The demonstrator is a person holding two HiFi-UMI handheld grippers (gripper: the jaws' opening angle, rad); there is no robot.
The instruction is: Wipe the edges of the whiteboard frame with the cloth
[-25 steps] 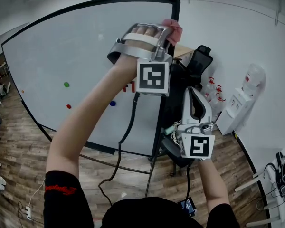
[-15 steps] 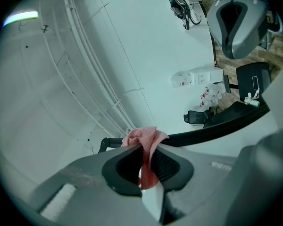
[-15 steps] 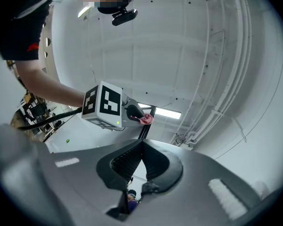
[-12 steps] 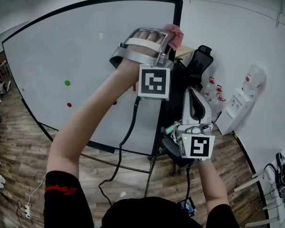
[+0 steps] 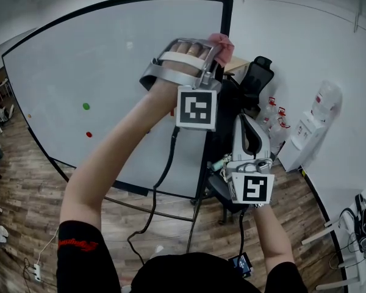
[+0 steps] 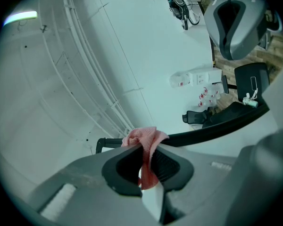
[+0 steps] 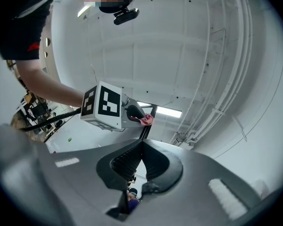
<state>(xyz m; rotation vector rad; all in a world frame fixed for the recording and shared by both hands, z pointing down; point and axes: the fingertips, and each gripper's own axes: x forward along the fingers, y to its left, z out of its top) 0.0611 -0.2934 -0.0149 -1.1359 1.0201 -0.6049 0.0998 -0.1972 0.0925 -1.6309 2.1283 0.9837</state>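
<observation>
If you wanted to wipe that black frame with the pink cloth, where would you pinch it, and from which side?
Probably pinch a bunched fold at the middle of the pink cloth, coming from the board's front, as the left gripper does. Its jaws are shut on the fold, leaving a soft tuft past the tips to press on the whiteboard frame.

In the head view, most of the pink woven cloth (image 5: 223, 43) is covered by the left gripper (image 6: 146, 160) and the hand (image 5: 186, 43) round it. Only a crumpled end is seen beside the black whiteboard frame (image 5: 228, 17), and contact between them cannot be judged. In the left gripper view, the cloth's lower part is buried between the closed jaws. Lower down, the frame's right edge is hidden by that gripper's cube. The small green dot (image 5: 85, 107) and small red dot (image 5: 88, 135) cannot be identified.
</observation>
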